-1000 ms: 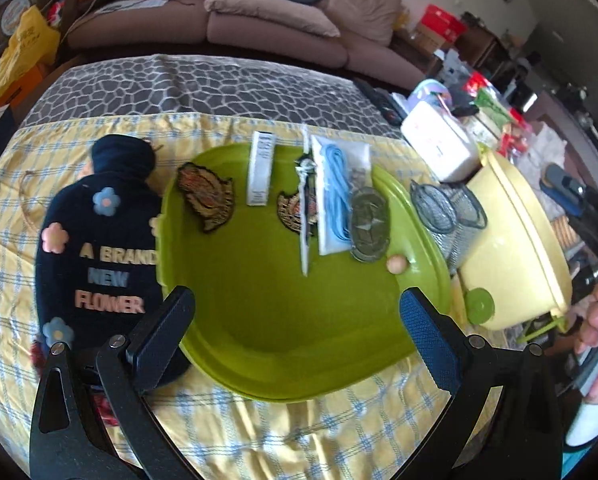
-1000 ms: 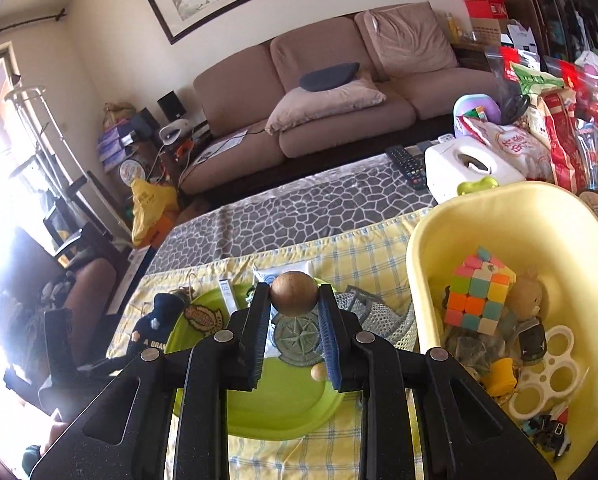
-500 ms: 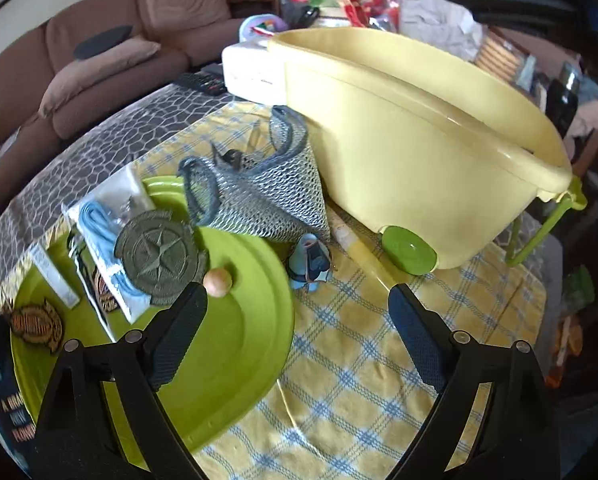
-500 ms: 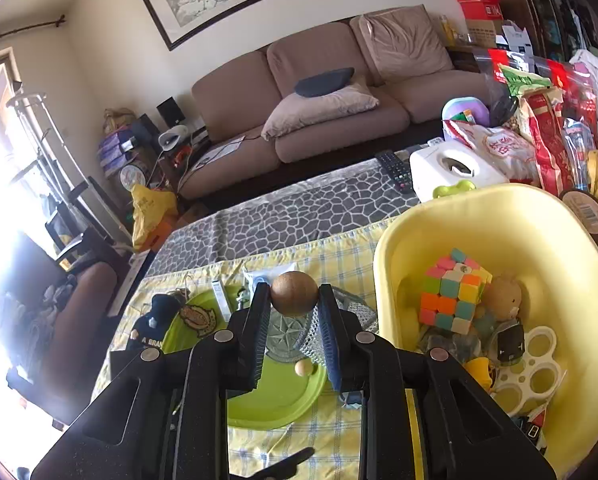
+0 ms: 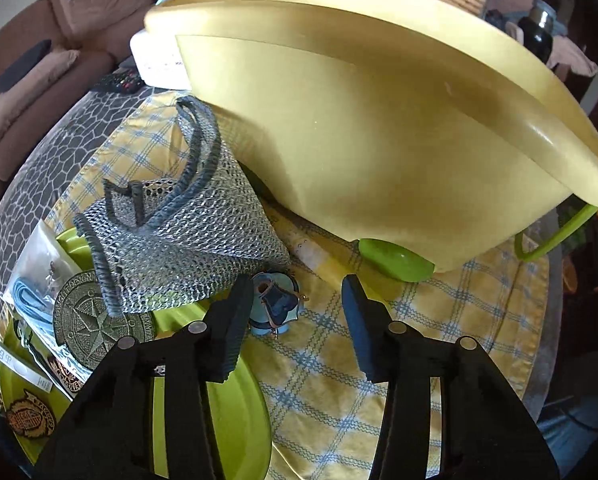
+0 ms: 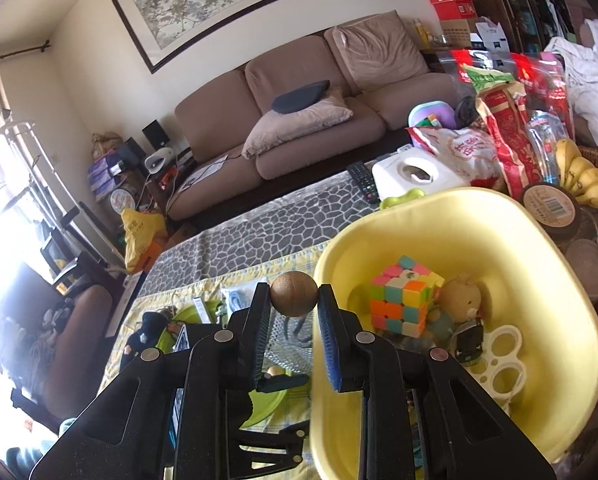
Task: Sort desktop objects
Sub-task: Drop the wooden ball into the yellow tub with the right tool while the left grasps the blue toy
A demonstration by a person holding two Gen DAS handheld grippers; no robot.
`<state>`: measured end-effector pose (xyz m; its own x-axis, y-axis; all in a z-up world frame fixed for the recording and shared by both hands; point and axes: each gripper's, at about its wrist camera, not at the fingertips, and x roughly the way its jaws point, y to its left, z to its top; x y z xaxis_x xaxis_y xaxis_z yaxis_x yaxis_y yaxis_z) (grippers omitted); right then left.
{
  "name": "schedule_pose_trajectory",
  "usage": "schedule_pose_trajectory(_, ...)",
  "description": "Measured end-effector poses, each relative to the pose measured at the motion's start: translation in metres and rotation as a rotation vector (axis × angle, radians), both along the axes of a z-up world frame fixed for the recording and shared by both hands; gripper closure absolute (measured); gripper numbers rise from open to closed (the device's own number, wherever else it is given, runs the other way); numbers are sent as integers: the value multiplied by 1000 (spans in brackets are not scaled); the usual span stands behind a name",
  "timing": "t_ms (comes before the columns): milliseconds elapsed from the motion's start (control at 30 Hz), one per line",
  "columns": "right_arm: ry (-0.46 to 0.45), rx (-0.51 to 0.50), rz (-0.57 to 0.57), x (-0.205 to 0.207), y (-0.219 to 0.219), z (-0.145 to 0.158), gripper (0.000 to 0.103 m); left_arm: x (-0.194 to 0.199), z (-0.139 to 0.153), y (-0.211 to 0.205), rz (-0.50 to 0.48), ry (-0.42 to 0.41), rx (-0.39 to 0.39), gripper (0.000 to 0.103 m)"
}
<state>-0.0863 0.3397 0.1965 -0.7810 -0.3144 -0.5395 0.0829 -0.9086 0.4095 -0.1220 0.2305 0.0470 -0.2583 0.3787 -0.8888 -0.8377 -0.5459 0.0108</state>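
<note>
My left gripper (image 5: 297,320) points down at the checked cloth between the green plate (image 5: 235,420) and the yellow basin (image 5: 379,140). Its jaws are closing around a small blue charm (image 5: 273,304). The charm lies by the left finger, and the right finger is still clear of it. My right gripper (image 6: 293,295) is shut on a brown wooden ball (image 6: 293,294), held in the air just left of the yellow basin (image 6: 539,280). In the basin lie a pastel puzzle cube (image 6: 403,300), a small plush bear (image 6: 463,296) and a white ring holder (image 6: 499,356).
A grey mesh pen holder (image 5: 179,240) lies tipped against the basin, half on the plate. A compass medallion (image 5: 95,316), a bagged blue cable (image 5: 27,300) and patches sit on the plate. Snack bags (image 6: 511,128), bananas (image 6: 587,180) and a white tissue box (image 6: 415,176) crowd the table behind the basin.
The left gripper swung right from over the plate to its edge by the basin, rolled, and narrowed its jaws around the blue charm. The right gripper carried the ball towards the basin.
</note>
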Motion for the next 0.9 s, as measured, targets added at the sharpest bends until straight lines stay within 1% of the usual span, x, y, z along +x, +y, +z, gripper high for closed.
schedule_pose_trajectory(67,-6,3,-28,2,12,-1,79,2,-2,5,-34,23,-35,60)
schedule_pose_trajectory(100,-8,1,-39,3,18,-2,79,0,-4,7,-32,25,-60,60)
schedule_pose_trajectory(167,-10,-4,-59,6,28,-3,79,-8,-6,8,-22,4,-94,60)
schedule_pose_trajectory(200,-9,-6,-65,6,31,-3,79,-11,-7,9,-20,6,-104,60)
schedule_pose_trajectory(267,-7,-9,-70,9,35,-3,79,-13,-9,10,-45,-9,-123,61)
schedule_pose_trajectory(333,-9,-2,-67,9,36,-3,79,-12,-17,16,-74,-17,-171,61)
schedule_pose_trajectory(367,-11,2,-66,9,35,-3,79,-11,-20,18,-94,-21,-179,64)
schedule_pose_trajectory(433,-16,7,-66,8,35,-4,79,-12,-21,19,-100,-45,-170,69)
schedule_pose_trajectory(500,-22,16,-74,8,37,-5,79,-15,-21,18,-84,-46,-167,71)
schedule_pose_trajectory(567,-31,38,-88,9,39,-6,79,-17,-22,16,-62,-50,-158,68)
schedule_pose_trajectory(667,-59,108,-128,9,41,-9,79,-14,-22,16,-61,-49,-136,62)
schedule_pose_trajectory(700,-71,130,-138,9,42,-10,79,-14,-22,16,-60,-46,-132,62)
schedule_pose_trajectory(733,-82,145,-146,9,42,-12,79,-14,-22,15,-57,-33,-132,76)
schedule_pose_trajectory(767,-93,153,-149,9,43,-15,78,-13,-21,13,-55,-20,-127,76)
schedule_pose_trajectory(833,-119,153,-146,7,46,-21,77,-16,-18,11,-45,-33,-108,78)
schedule_pose_trajectory(900,-136,158,-156,5,48,-25,75,-16,-17,9,-39,-37,-108,79)
